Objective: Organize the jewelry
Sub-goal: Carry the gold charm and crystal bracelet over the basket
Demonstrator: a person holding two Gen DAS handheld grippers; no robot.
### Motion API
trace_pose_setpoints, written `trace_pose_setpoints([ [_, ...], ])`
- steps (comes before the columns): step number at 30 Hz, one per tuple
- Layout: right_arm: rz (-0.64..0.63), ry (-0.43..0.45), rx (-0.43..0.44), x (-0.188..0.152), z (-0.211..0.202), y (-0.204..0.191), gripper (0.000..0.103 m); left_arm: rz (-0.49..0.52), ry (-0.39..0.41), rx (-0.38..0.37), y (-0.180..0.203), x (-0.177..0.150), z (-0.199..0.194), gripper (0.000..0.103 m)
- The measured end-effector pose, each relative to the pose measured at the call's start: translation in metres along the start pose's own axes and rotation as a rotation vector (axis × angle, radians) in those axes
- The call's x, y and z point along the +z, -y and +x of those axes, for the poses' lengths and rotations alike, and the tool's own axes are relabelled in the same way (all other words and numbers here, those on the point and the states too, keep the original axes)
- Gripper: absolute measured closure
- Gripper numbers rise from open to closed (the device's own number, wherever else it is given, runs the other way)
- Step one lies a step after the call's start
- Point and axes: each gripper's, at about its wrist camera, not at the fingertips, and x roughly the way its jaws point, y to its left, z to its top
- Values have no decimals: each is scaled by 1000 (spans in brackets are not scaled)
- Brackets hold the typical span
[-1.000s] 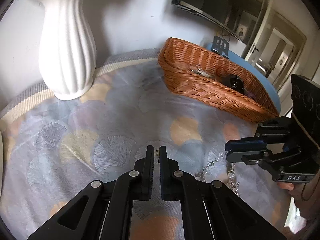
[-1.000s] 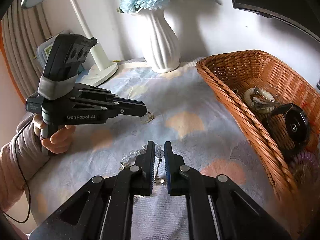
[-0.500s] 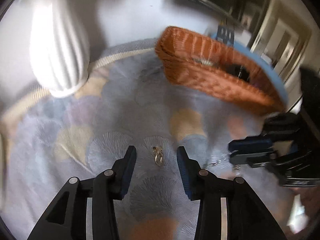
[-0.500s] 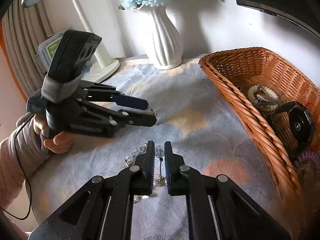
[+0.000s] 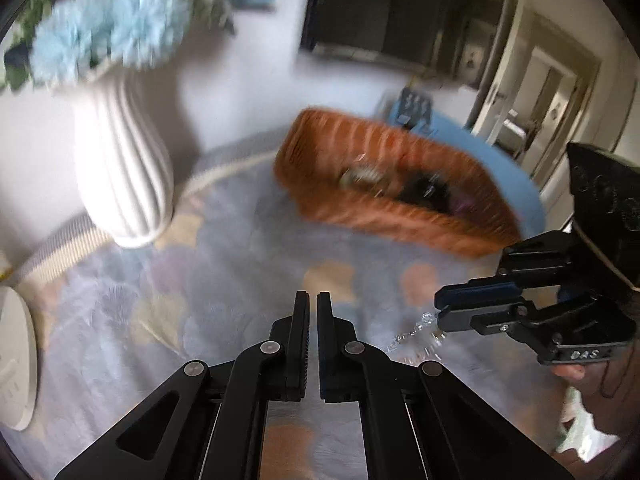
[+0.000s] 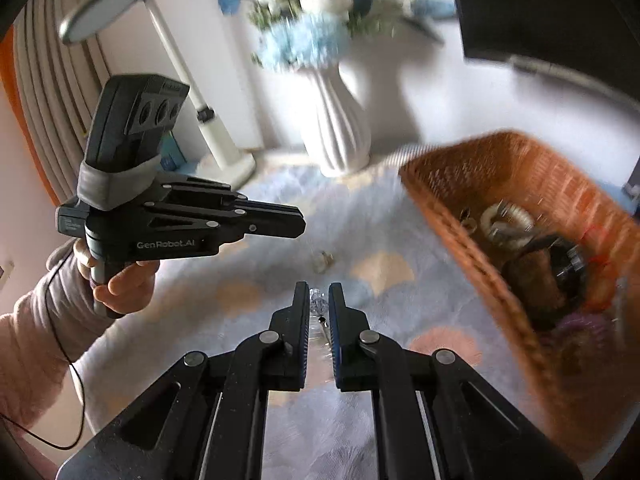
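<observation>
Right gripper (image 6: 319, 308) pinching the crystal chain (image 5: 416, 330), left gripper (image 5: 312, 312) pressed together empty: lift slowly toward the wicker basket (image 6: 440, 184) at the table's right edge

From my remote station I saw a plain white wall (image 6: 460, 92) behind a table spread with a pale cloth (image 5: 224, 280) printed in blue, peach and yellow fan shapes. A ribbed white vase (image 6: 338, 128) of blue and white flowers (image 6: 304, 36) stood at the back, a white desk lamp (image 6: 160, 60) to its left, a dark screen (image 5: 384, 12) hung on the wall. Daylight fell soft and even, and a cream door (image 5: 532, 92) showed beyond the table.
</observation>
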Motion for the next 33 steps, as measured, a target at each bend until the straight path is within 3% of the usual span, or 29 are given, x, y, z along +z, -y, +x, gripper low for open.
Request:
trace_pose_setpoints([
  [5, -11, 74, -21, 13, -45, -4, 92, 9, 57, -19, 8, 12, -25, 100],
  [7, 2, 98, -21, 13, -59, -2, 92, -6, 30, -20, 6, 13, -18, 97],
  [11, 20, 102, -22, 3, -68, 2, 92, -62, -76, 16, -7, -7, 17, 76],
  [17, 37, 51, -27, -14, -56, 12, 92, -84, -166, 47, -8, -29, 54, 74],
  [19, 46, 40, -26, -17, -51, 16, 92, -78, -145, 75, -6, -29, 56, 74],
  [24, 64, 24, -14, -25, -42, 23, 92, -64, -132, 119, -3, -26, 64, 76],
  [26, 67, 20, -13, -26, -39, 24, 92, -21, -130, 155, 4, -27, 65, 100],
  [33, 64, 44, -18, -22, -49, 23, 92, 27, -92, 120, 10, -27, 55, 101],
])
